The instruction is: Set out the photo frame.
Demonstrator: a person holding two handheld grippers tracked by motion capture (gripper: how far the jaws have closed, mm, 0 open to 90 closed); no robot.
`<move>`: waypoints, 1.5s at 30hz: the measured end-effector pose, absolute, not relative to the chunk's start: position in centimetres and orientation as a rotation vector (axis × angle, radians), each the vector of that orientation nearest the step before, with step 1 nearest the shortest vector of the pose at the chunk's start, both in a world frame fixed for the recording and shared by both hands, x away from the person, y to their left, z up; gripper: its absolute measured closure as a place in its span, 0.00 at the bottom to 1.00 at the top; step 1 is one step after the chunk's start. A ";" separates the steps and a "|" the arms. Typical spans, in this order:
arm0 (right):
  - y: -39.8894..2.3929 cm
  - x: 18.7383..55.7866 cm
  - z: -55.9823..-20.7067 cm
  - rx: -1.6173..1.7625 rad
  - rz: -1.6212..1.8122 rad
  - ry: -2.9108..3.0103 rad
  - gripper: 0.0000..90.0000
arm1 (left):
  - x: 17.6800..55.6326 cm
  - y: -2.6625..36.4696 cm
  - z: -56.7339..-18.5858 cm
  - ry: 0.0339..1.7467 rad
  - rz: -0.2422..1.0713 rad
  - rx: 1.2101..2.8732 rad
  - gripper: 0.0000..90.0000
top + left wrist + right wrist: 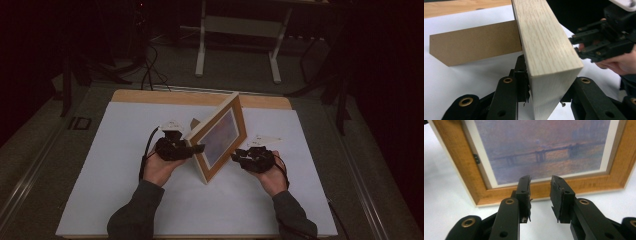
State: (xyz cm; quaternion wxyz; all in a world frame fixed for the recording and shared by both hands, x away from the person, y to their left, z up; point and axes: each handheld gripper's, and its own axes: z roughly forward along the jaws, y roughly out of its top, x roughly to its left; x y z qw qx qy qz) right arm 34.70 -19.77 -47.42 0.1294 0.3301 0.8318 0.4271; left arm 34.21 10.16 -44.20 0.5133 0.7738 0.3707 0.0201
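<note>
On the white sheet (125, 190) we clamp the picture frame's (220, 137) left edge in our left gripper (196, 148); our right gripper's (235, 156) jaws stand apart near its front.

Dim lab/studio, white-topped table (150, 210), bench frame (239, 30), floor cables (148, 70)

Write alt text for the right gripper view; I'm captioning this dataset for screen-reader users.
The right gripper points with open, empty jaws at the lower edge of a wooden picture frame standing on a white table. The frame holds a hazy purple-and-orange painting of a bridge.
</note>
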 end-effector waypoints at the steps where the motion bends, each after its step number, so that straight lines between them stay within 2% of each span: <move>1: -19.8 34.7 -47.4 0.959 1.243 2.415 0.77 | 34.2 10.2 -44.2 0.882 0.040 1.861 0.77; 5: -19.9 34.7 -47.4 0.965 1.242 2.414 0.76 | 33.9 9.9 -44.2 0.888 0.077 1.857 0.77; 10: -20.0 34.7 -47.4 0.970 1.244 2.405 0.76 | 32.9 9.1 -44.3 0.937 0.212 1.839 0.76; 19: -20.3 35.1 -47.4 1.009 1.252 2.363 0.75 | 31.7 8.2 -45.1 1.016 0.359 1.723 0.79; 23: -20.5 35.1 -47.3 1.022 1.254 2.353 0.74 | 31.7 8.3 -45.3 1.024 0.338 1.685 0.82; 24: -20.5 35.1 -47.3 1.024 1.254 2.350 0.74 | 32.0 8.6 -45.4 1.011 0.277 1.669 0.83; 30: -21.0 35.2 -47.2 1.042 1.254 2.335 0.74 | 32.5 9.3 -45.5 0.988 0.207 1.662 0.84; 45: -21.6 35.7 -47.0 1.089 1.237 2.283 0.77 | 33.4 11.1 -45.4 0.935 0.126 1.712 0.84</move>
